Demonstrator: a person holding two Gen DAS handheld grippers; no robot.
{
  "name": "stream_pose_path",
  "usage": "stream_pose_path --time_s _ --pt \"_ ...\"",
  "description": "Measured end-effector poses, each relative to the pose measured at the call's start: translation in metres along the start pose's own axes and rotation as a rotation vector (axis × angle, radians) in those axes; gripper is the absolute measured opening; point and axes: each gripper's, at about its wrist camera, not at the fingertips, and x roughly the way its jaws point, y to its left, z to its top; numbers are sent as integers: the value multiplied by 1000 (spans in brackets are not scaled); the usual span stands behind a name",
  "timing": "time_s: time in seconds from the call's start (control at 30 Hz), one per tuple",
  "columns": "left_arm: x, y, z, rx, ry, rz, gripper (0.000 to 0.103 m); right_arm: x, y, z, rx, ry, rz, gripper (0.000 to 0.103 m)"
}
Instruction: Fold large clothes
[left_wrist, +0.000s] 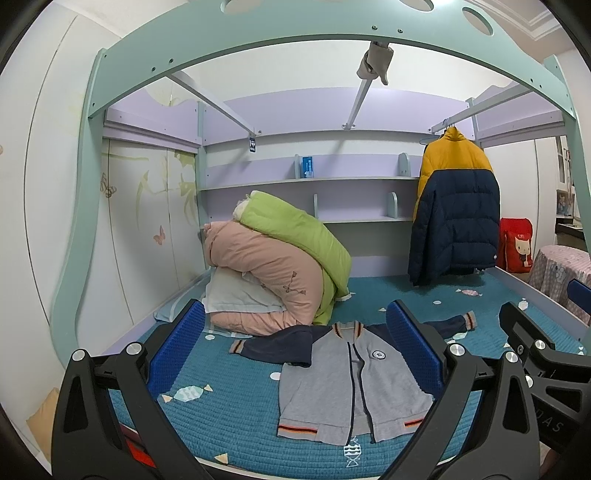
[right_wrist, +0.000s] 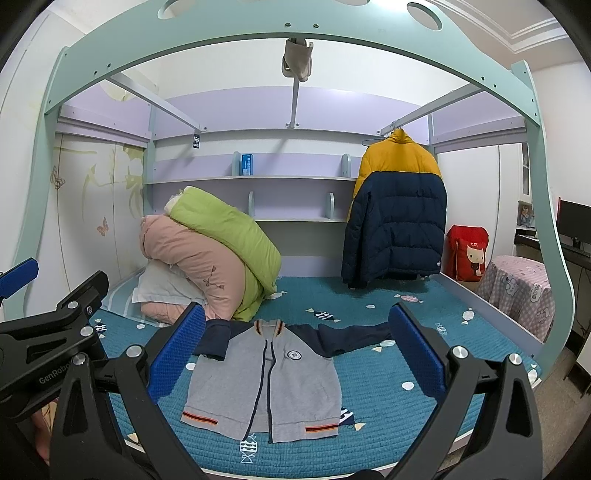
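A grey jacket (left_wrist: 351, 391) with navy sleeves and striped cuffs lies front-up on the teal bed cover (left_wrist: 229, 417); it also shows in the right wrist view (right_wrist: 266, 380). Its left sleeve is bent inward and its right sleeve stretches out to the right. My left gripper (left_wrist: 295, 354) is open and empty, held above the bed's near edge in front of the jacket. My right gripper (right_wrist: 295, 354) is open and empty, beside the left one, also short of the jacket. Each gripper's black body shows at the edge of the other's view.
Folded pink and green quilts (left_wrist: 280, 258) on a pillow are stacked at the back left of the bed. A yellow and navy puffer coat (left_wrist: 454, 214) hangs at the back right. Shelves (left_wrist: 306, 181) run along the back wall. A covered side table (right_wrist: 517, 291) stands right of the bed.
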Motion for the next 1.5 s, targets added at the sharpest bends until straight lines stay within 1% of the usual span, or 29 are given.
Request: stream_pose_path --time_s 0.07,0.1,0.17,0.47,0.53,0.8,1.0,1.13,1.33,1.5 --pt "2 2 -5 1 4 1 98 12 -9 -17 1 5 2 96" --pt "7 9 -17 1 6 1 98 14 -10 -17 1 5 2 96" --pt "8 12 -21 1 9 2 98 18 -11 -18 1 8 3 96" --pt "21 7 -21 8 31 -2 98 30 -9 -18 10 31 5 96" --pt "27 2 -18 12 41 -2 98 34 -8 -18 12 41 5 96" --pt "55 1 -24 24 101 -5 98 60 -5 -26 19 98 10 96" --pt "94 -5 -37 37 175 -7 98 94 -4 -39 24 168 14 96" --pt "128 -9 -51 51 241 -10 98 126 -1 -51 25 234 12 96" --pt "189 -13 -81 71 351 -17 98 183 5 -78 18 343 10 96" --pt "244 -7 -110 60 451 -15 98 233 16 -101 10 429 21 96"
